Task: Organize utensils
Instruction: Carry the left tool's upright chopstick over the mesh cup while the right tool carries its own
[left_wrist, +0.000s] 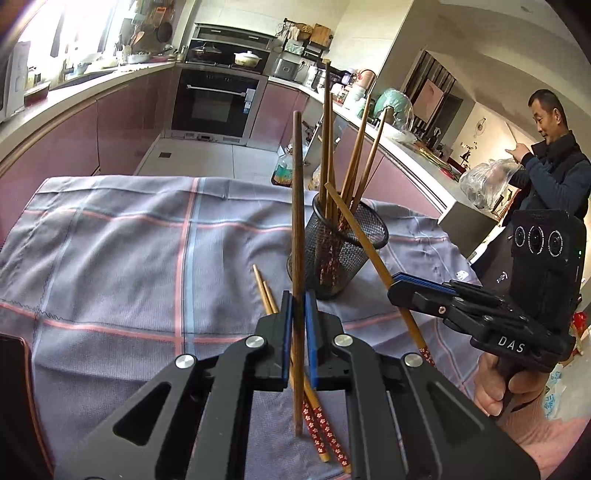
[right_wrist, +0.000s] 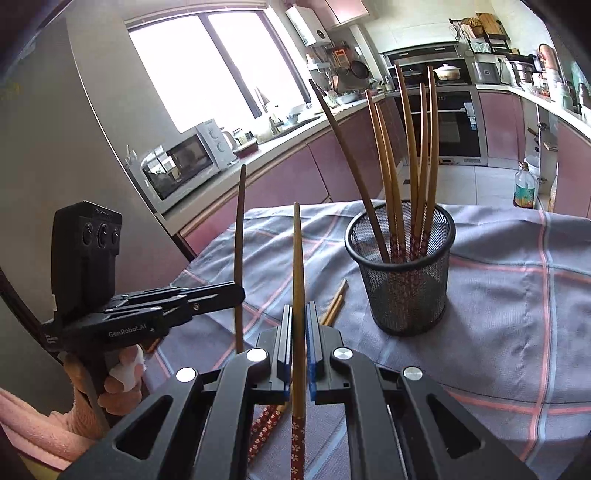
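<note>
A black mesh cup (left_wrist: 341, 251) stands on the checked cloth with several chopsticks upright in it; it also shows in the right wrist view (right_wrist: 402, 273). My left gripper (left_wrist: 298, 306) is shut on a dark brown chopstick (left_wrist: 297, 221), held upright near the cup; it also shows at left in the right wrist view (right_wrist: 238, 291). My right gripper (right_wrist: 298, 321) is shut on a light chopstick with a red flowered end (right_wrist: 297, 295), seen slanted in the left wrist view (left_wrist: 373, 254). Two more flowered chopsticks (left_wrist: 317, 417) lie on the cloth under the grippers.
The grey-blue checked cloth (left_wrist: 129, 258) covers the table. A dark object (left_wrist: 14, 387) sits at its left edge. A man (left_wrist: 554, 155) stands at the counter far right. An oil bottle (right_wrist: 524, 188) stands on the floor beyond the table.
</note>
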